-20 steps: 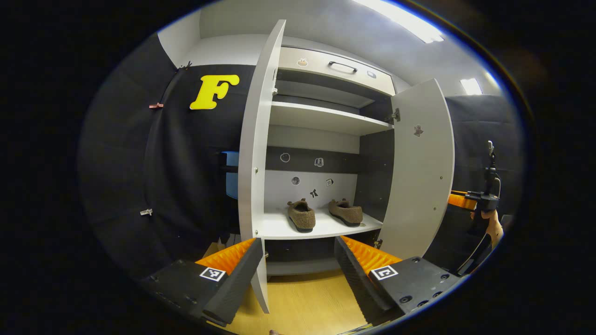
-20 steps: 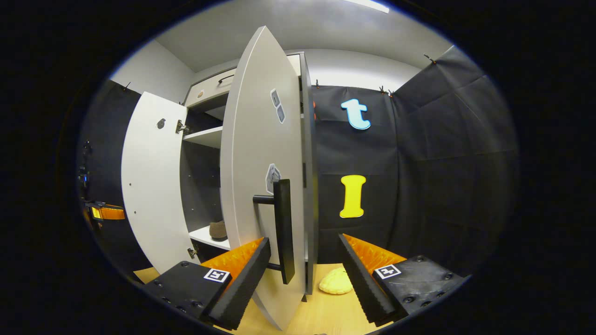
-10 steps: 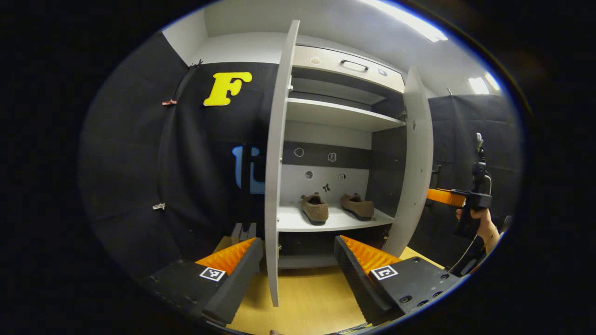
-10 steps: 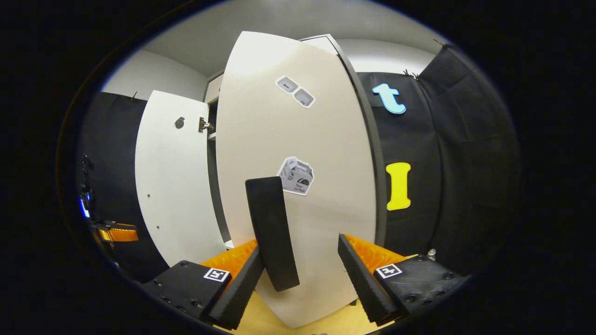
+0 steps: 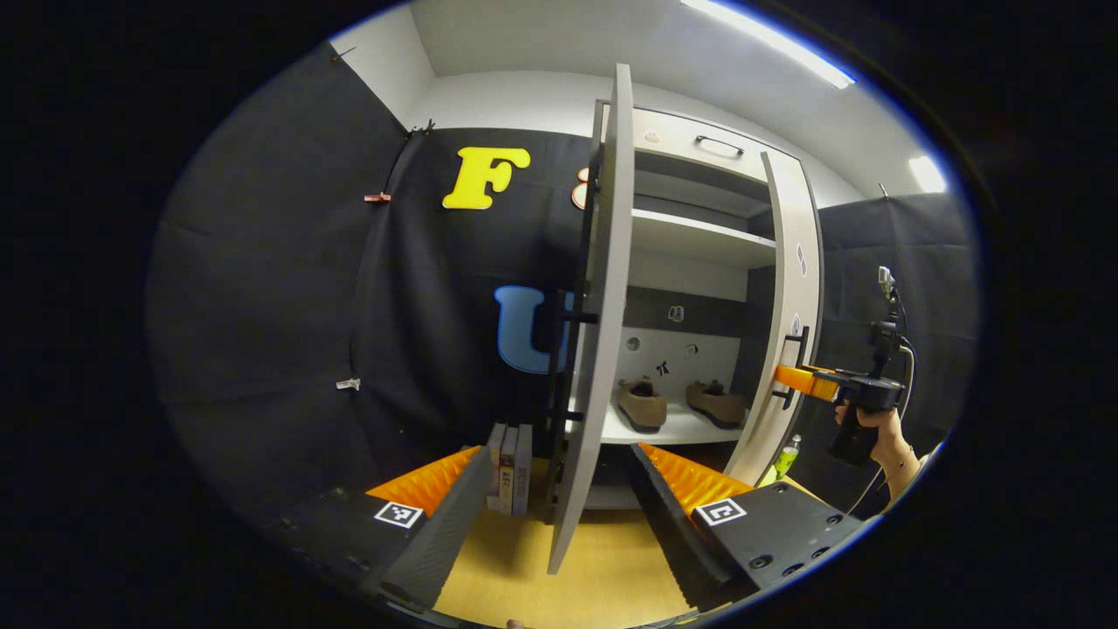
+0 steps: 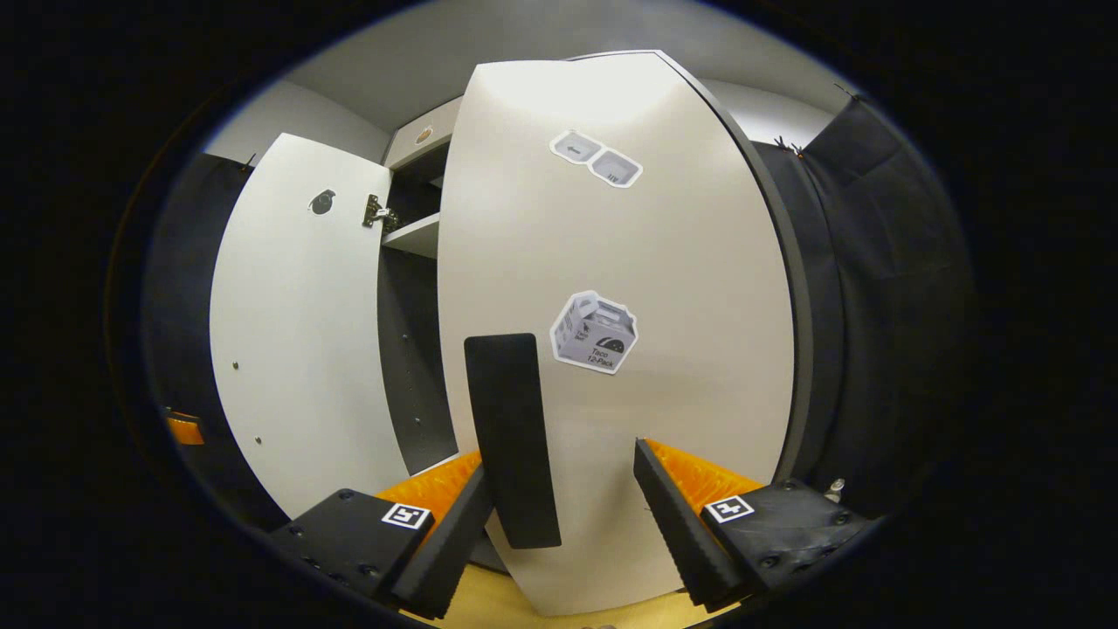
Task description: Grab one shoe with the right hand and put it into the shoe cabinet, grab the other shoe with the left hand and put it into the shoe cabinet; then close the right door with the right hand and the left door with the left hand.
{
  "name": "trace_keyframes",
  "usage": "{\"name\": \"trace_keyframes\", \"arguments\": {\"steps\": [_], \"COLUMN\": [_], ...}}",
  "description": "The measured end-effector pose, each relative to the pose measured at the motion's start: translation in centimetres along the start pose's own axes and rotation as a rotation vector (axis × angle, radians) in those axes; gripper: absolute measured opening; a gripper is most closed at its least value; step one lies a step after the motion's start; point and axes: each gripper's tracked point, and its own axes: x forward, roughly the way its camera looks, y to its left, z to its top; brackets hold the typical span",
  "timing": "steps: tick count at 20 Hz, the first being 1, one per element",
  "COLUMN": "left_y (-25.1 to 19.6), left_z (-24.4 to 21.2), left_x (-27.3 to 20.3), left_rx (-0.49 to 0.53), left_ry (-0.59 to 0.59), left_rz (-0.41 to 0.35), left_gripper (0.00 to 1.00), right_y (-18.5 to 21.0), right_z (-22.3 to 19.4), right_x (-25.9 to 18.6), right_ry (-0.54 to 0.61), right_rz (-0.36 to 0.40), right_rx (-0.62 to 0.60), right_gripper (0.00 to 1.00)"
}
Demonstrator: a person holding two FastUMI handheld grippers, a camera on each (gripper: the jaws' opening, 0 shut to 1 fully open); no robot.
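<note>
Left gripper view gives me the shoe cabinet (image 5: 699, 262) at about one o'clock, pale grey with dark inner walls, its left door (image 5: 594, 349) swung out so I see it almost edge-on, running from twelve down to six. Two brown fuzzy shoes (image 5: 642, 404) (image 5: 714, 400) sit side by side on the lower shelf (image 5: 672, 430), toes towards me. My left gripper (image 5: 559, 515) hangs spread wide, holding nothing, the door's bottom corner between its fingers. At three o'clock a hand (image 5: 878, 428) holds the right gripper (image 5: 799, 380) against the right door (image 5: 790, 314) by its black handle (image 6: 511, 437). In the right gripper view that door is nearly face-on, stickers on it, and the handle stands just beside my left finger (image 6: 445, 533); I cannot tell whether they touch. Those jaws too are wide apart, gripping nothing. Some books (image 5: 509, 454) stand on the wooden floor (image 5: 568, 585), partly hidden behind the left door.
</note>
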Motion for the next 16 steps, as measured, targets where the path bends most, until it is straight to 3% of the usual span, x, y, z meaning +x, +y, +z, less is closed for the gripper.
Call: {"name": "trace_keyframes", "arguments": {"steps": [5,11,16], "left_y": [2.0,1.7,1.3], "left_z": [1.6,3.1,3.0], "left_x": [2.9,6.6,7.4], "left_rx": [0.020,0.016,0.008], "left_ry": [-0.038,-0.059,-0.057], "left_rz": [-0.010,-0.060,-0.095], "left_gripper": [0.97,0.97,0.94], "right_y": [0.2,0.0,0.4], "right_z": [-0.5,-0.8,-1.7], "right_x": [2.6,4.1,3.5], "right_ry": [-0.011,-0.034,0.011], "right_rz": [-0.054,-0.135,-0.118], "right_rx": [0.039,-0.019,-0.055], "right_gripper": [0.98,0.98,0.98]}}
